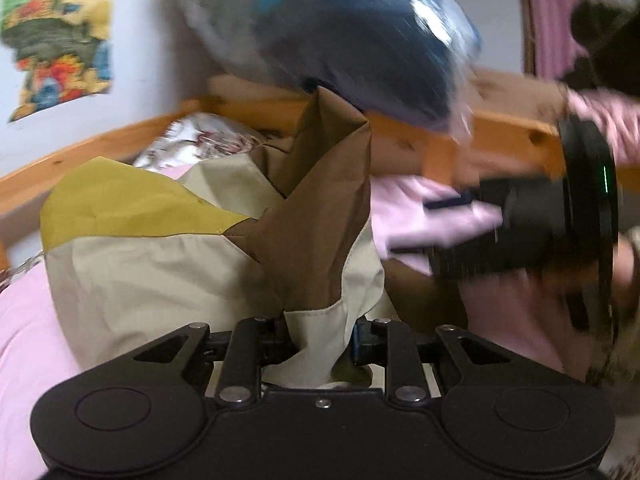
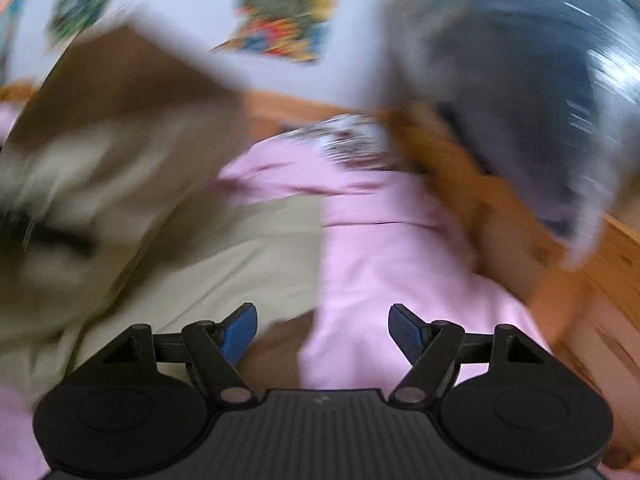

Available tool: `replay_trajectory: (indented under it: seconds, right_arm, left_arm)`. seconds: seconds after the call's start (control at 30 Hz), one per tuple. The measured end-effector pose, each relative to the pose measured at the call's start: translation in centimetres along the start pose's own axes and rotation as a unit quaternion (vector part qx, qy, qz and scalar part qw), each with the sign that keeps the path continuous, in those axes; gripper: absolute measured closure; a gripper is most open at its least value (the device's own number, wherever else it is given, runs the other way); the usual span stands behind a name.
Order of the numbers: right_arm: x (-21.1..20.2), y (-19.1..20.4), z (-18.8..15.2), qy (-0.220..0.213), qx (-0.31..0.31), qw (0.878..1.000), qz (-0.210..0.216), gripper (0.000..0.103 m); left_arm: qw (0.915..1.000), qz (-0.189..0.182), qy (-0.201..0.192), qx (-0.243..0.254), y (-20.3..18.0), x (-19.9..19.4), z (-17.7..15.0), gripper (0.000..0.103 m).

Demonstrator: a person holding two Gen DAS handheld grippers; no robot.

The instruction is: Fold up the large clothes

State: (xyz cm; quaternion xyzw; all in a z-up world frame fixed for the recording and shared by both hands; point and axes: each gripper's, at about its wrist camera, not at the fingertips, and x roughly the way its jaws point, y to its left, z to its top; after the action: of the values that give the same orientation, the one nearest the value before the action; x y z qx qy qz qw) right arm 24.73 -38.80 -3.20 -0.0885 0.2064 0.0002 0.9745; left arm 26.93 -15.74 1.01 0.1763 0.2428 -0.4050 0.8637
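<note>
A large garment in beige, brown and olive panels [image 1: 160, 256] lies bunched on a pink sheet. My left gripper [image 1: 322, 344] is shut on a beige and brown fold of it and holds that fold up. In the right wrist view the same garment [image 2: 192, 240] is blurred at the left, part lifted, part flat on the sheet. My right gripper [image 2: 322, 332] is open and empty, its blue pads [image 2: 240, 330] wide apart above the garment's edge and the sheet. The right gripper body also shows in the left wrist view [image 1: 520, 224], held by a pink-gloved hand.
The pink sheet [image 2: 384, 248] covers a bed with a wooden frame [image 1: 100, 144]. A patterned pillow [image 1: 208, 140] lies at the head. A blurred dark blue object [image 1: 360, 40] hangs above. Colourful posters [image 1: 60, 36] are on the wall.
</note>
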Motion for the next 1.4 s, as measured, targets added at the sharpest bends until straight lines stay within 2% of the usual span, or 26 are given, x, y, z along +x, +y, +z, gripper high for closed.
replay_trajectory:
  seconds: [0.13,0.27,0.4,0.6,0.67,0.73,0.77,0.8,0.83,0.87,0.93,1.0,1.1,1.17,1.23,1.33,1.4]
  right_arm:
    - [-0.2,-3.5,0.2,-0.019,0.109,0.993,0.029,0.026]
    - [-0.2,-4.5,-0.1,-0.038,0.178,0.981,0.06,0.018]
    - [0.4,-5.3,-0.6,-0.043,0.221,0.97,0.086,0.018]
    - [2.3,-6.8,-1.9,-0.022,0.316,0.938,0.139,0.018]
    - [2.4,-6.8,-1.9,-0.025,0.319,0.936,0.146,0.017]
    - [2.5,-6.4,-1.6,-0.022,0.3,0.943,0.144,0.017]
    - [2.7,-6.1,-1.4,-0.013,0.286,0.948,0.14,0.017]
    - [2.8,-5.8,-1.3,-0.001,0.274,0.952,0.135,0.022]
    - [3.1,-5.4,-1.4,0.012,0.262,0.956,0.129,0.033]
    - [3.4,-5.3,-1.6,0.019,0.258,0.957,0.128,0.039]
    - [3.9,-5.2,-2.2,0.034,0.266,0.954,0.132,0.068]
    - [4.2,-5.0,-2.5,0.042,0.264,0.955,0.128,0.082]
    - [4.2,-4.4,-2.6,0.047,0.234,0.964,0.113,0.087]
    - [4.0,-4.3,-2.8,0.05,0.229,0.966,0.105,0.091]
    - [4.0,-4.4,-2.9,0.053,0.232,0.966,0.1,0.093]
    - [3.8,-4.1,-2.9,0.054,0.227,0.968,0.094,0.093]
    - [3.7,-3.8,-2.8,0.055,0.218,0.97,0.088,0.093]
  left_arm:
    - [0.9985,-0.018,0.029,0.042,-1.6,2.4,-0.5,0.075]
    - [0.9959,-0.028,0.042,0.076,-3.1,4.6,-1.3,0.073]
    - [0.994,-0.037,0.047,0.091,-3.9,6.1,-1.6,0.072]
    - [0.9869,-0.027,0.057,0.149,-6.0,7.7,-2.4,0.071]
    - [0.9849,-0.019,0.058,0.162,-6.5,7.8,-2.5,0.07]
    - [0.9856,-0.019,0.05,0.161,-6.3,7.4,-2.4,0.067]
    - [0.987,-0.023,0.044,0.153,-6.1,7.0,-2.5,0.065]
    - [0.9889,-0.029,0.036,0.141,-5.6,6.5,-2.5,0.063]
    - [0.9902,-0.036,0.03,0.132,-5.3,6.1,-2.5,0.058]
    - [0.9909,-0.043,0.025,0.125,-5.2,5.7,-2.5,0.053]
    - [0.9919,-0.048,0.011,0.117,-5.1,4.7,-2.4,0.048]
    - [0.9931,-0.051,-0.006,0.105,-5.3,3.2,-2.2,0.042]
    - [0.9953,-0.065,-0.043,0.057,-4.9,0.0,-1.9,0.034]
    - [0.9944,-0.079,-0.07,0.009,-4.1,-2.5,-1.8,0.031]
    - [0.9915,-0.076,-0.096,-0.044,-3.1,-4.9,-1.8,0.031]
    - [0.9835,-0.025,-0.142,-0.109,-1.7,-8.2,-2.4,0.021]
    - [0.9758,0.015,-0.159,-0.149,-0.2,-9.3,-2.7,0.02]
